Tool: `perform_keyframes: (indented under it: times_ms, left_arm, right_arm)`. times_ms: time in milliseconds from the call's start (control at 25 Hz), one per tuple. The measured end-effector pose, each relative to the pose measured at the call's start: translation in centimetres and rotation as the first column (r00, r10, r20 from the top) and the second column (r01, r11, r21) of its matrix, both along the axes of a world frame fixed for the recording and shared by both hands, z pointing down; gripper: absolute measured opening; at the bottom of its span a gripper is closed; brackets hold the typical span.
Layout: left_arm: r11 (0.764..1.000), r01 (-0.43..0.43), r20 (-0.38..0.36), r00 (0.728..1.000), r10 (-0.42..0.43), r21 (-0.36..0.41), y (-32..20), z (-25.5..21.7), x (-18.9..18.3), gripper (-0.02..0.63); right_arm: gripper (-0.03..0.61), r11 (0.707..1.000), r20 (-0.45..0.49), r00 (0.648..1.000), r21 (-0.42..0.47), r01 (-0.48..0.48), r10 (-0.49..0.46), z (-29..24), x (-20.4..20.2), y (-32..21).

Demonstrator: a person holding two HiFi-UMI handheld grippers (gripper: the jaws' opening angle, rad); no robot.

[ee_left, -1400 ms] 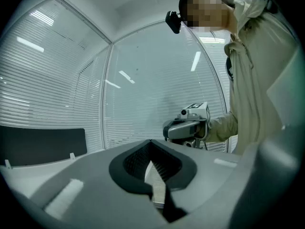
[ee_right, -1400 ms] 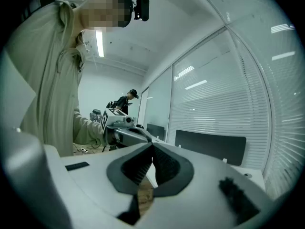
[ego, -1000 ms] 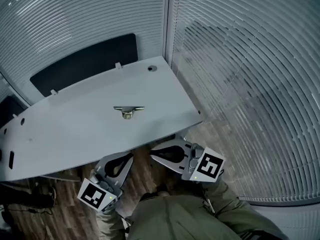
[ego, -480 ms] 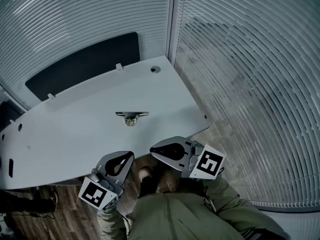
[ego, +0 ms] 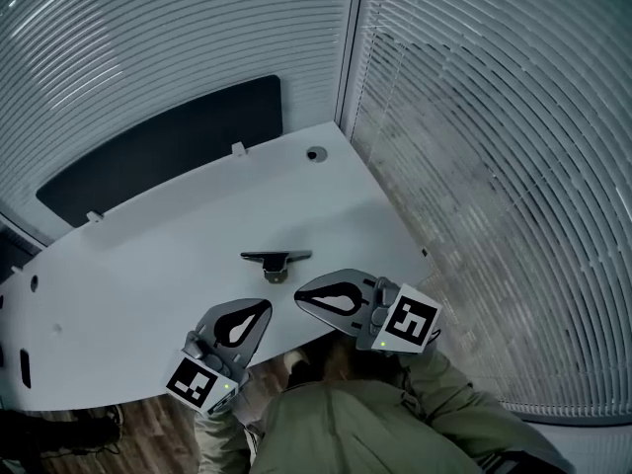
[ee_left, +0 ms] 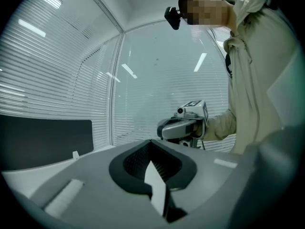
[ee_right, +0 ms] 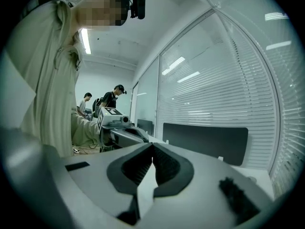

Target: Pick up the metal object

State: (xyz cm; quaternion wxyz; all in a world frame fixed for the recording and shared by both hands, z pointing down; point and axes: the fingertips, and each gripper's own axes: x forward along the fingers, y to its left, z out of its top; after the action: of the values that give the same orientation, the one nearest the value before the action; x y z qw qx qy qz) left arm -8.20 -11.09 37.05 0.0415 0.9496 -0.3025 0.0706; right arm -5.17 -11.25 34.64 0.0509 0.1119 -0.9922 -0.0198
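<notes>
A small dark metal piece [ego: 275,261], a flat bar across a short foot, lies on the white counter [ego: 148,255] toward its near edge, and nothing touches it. The person holds both claws low over that edge, on the near side of the piece.

The left claw [ego: 259,311] points up and to the right. Its jaws are clenched tip to tip with nothing between them, and the left gripper view shows only the diamond-shaped gap behind the meeting tips. The right claw [ego: 302,293] lies almost level with its tip toward the left. It is near the metal piece but apart from it. Its jaws are likewise pressed together and empty. The two claws sit close beside each other without touching, and each shows in the other's gripper view.

Behind the counter stands a dark rectangular panel [ego: 163,141], and a round hole [ego: 316,153] is set into the counter's far corner. Slatted white blinds [ego: 494,166] cover the walls around it. Brown wooden floor [ego: 148,442] shows below the counter's edge, beside the person's olive sleeve [ego: 336,428]. In the right gripper view, two people [ee_right: 102,100] are visible far back in the room.
</notes>
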Motion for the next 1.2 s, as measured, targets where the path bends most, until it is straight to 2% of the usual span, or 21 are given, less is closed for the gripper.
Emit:
perform_keyframes:
  times_ms: [120, 280, 600, 880, 920, 1040, 1200]
  left_arm:
    - [1.0, -0.006, -0.003, 1.0, 0.006, -0.006, -2.3, 0.9, -1.3, 0.005]
    - [0.999, -0.012, -0.019, 1.0, 0.013, 0.04, -4.4, 1.7, -2.5, 0.005]
    - [0.999, -0.009, -0.053, 0.999, 0.007, -0.032, -5.6, 3.2, -2.8, 0.005]
    - [0.996, 0.023, -0.057, 0.998, -0.028, -0.083, -7.0, 5.1, -2.9, 0.005]
    - [0.996, 0.025, -0.057, 0.998, -0.03, -0.088, -7.2, 5.2, -2.8, 0.005]
    - [0.994, 0.031, -0.055, 0.998, -0.036, -0.105, -7.5, 5.7, -2.5, 0.005]
    - [0.992, 0.043, -0.043, 0.998, -0.048, -0.12, -7.7, 7.2, -2.4, 0.005]
  right_arm:
    - [0.005, 1.0, -0.024, 0.999, -0.007, -0.025, 0.025, 1.5, -1.0, -2.2]
    - [0.005, 0.999, -0.054, 0.998, -0.019, -0.03, 0.029, 3.2, -1.7, -3.6]
    - [0.005, 0.994, -0.153, 0.988, -0.1, -0.05, 0.034, 6.3, -1.7, -5.2]
    - [0.006, 0.986, -0.293, 0.955, -0.141, -0.085, 0.041, 11.9, -2.3, -7.3]
    - [0.012, 0.986, -0.312, 0.949, -0.14, -0.089, 0.041, 12.5, -2.4, -7.6]
    - [0.107, 0.988, -0.367, 0.93, -0.13, -0.085, 0.032, 14.7, -3.1, -8.5]
    - [0.183, 0.996, -0.475, 0.88, -0.08, -0.042, -0.001, 18.6, -4.5, -9.4]
